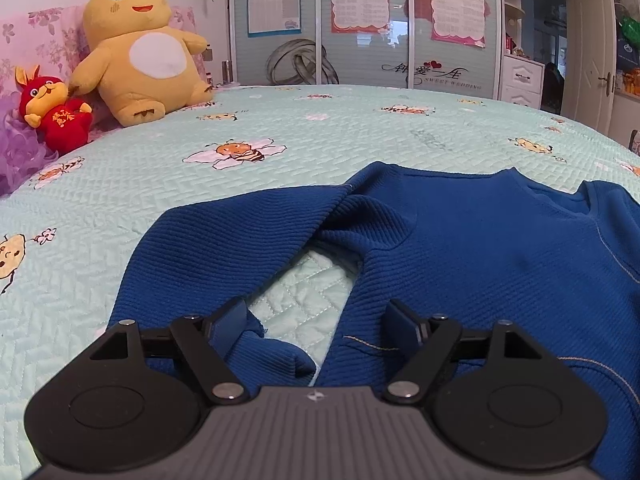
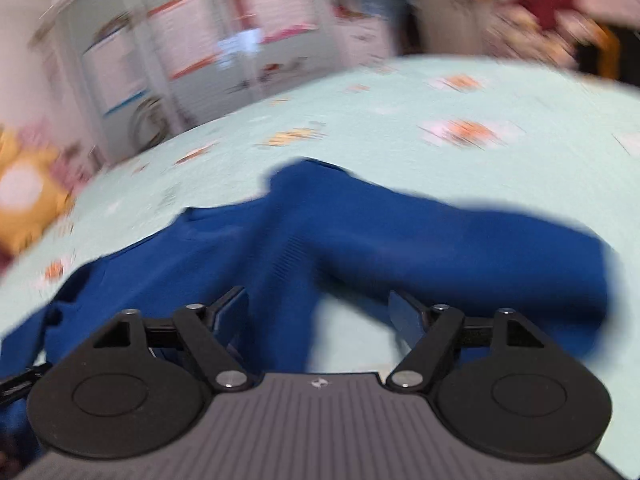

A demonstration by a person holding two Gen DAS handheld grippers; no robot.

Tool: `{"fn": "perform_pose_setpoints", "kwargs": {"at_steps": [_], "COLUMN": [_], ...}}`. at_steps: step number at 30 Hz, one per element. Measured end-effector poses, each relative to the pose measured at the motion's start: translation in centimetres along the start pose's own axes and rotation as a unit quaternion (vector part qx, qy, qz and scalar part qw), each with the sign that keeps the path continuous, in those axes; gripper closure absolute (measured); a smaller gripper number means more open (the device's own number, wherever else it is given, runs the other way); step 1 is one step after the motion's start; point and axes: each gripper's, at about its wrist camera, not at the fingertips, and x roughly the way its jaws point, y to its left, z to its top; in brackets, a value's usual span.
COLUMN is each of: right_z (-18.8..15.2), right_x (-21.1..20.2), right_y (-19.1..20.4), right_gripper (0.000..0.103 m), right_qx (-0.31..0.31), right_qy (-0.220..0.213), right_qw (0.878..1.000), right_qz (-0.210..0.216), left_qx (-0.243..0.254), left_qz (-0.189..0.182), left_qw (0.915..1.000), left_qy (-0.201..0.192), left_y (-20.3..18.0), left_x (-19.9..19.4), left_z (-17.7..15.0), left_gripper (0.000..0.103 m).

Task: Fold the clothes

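A blue ribbed sweater [image 1: 480, 240] lies spread on the bed, neckline at the far side, one sleeve [image 1: 224, 236] bent down to the left. My left gripper [image 1: 318, 320] is open and low over the sleeve cuff and the body's left edge, holding nothing. In the blurred right wrist view the same sweater [image 2: 360, 224] lies ahead with a sleeve [image 2: 500, 248] stretched to the right. My right gripper [image 2: 320, 316] is open just above the cloth where sleeve meets body.
The bed has a pale green quilt [image 1: 280, 128] with bee prints. A yellow plush [image 1: 140, 52] and a red plush [image 1: 56, 112] sit at the far left by floral pillows. A wardrobe [image 1: 360, 24] stands behind; a door [image 1: 592, 56] at the right.
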Motion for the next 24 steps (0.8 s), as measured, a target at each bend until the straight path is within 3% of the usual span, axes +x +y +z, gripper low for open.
{"fn": "perform_pose_setpoints", "kwargs": {"at_steps": [3, 7, 10, 12, 13, 14, 15, 16, 18, 21, 23, 24], "right_z": [-1.2, -0.7, 1.0, 1.8, 2.3, 3.8, 5.2, 7.2, 10.7, 14.7, 14.7, 14.2], "right_x": [-3.3, -2.2, 0.1, 1.3, 1.8, 2.1, 2.2, 1.5, -0.4, -3.0, -2.6, -2.2], "right_y": [-6.2, -10.4, -12.4, -13.5, -13.9, -13.5, -13.1, -12.6, -12.0, -12.4, -12.7, -12.8], "right_gripper": [0.026, 0.025, 0.022, 0.023, 0.04, 0.086, 0.098, 0.097, 0.096, 0.066, 0.031, 0.028], "right_qx": [0.115, 0.217, 0.318, 0.371, 0.382, 0.343, 0.3, 0.24, 0.141, 0.08, 0.079, 0.083], "right_qy": [-0.013, -0.019, -0.022, -0.032, -0.035, -0.028, -0.025, -0.061, -0.138, -0.199, -0.148, -0.12], "right_qw": [0.993, 0.975, 0.945, 0.926, 0.922, 0.939, 0.952, 0.963, 0.967, 0.963, 0.975, 0.979], "right_qz": [-0.015, 0.052, 0.069, 0.059, 0.043, -0.011, -0.064, -0.104, -0.16, -0.161, -0.147, -0.145], "left_qx": [0.001, -0.001, 0.002, 0.002, 0.002, 0.0, -0.001, -0.001, 0.001, 0.008, 0.005, 0.003], "left_qz": [0.001, 0.0, 0.002, 0.001, 0.001, 0.0, -0.001, -0.001, 0.0, 0.004, 0.002, 0.001], "left_qw": [1.0, 1.0, 1.0, 1.0, 1.0, 1.0, 1.0, 1.0, 1.0, 1.0, 1.0, 1.0], "left_qy": [0.0, -0.002, 0.0, 0.0, 0.0, 0.0, 0.0, 0.0, 0.001, 0.002, 0.001, 0.001], "left_y": [0.0, 0.0, 0.0, -0.1, 0.0, 0.0, 0.0, 0.0, -0.1, -0.4, -0.3, -0.2], "left_x": [0.0, 0.0, 0.1, 0.1, 0.1, 0.1, 0.1, 0.1, 0.1, 0.2, 0.1, 0.1], "left_z": [0.0, 0.0, 0.0, 0.0, 0.0, 0.0, 0.0, 0.1, 0.1, 0.1, 0.1, 0.0], "left_gripper": [0.023, 0.023, 0.022, 0.022, 0.022, 0.022, 0.022, 0.022, 0.022, 0.021, 0.021, 0.021]}}
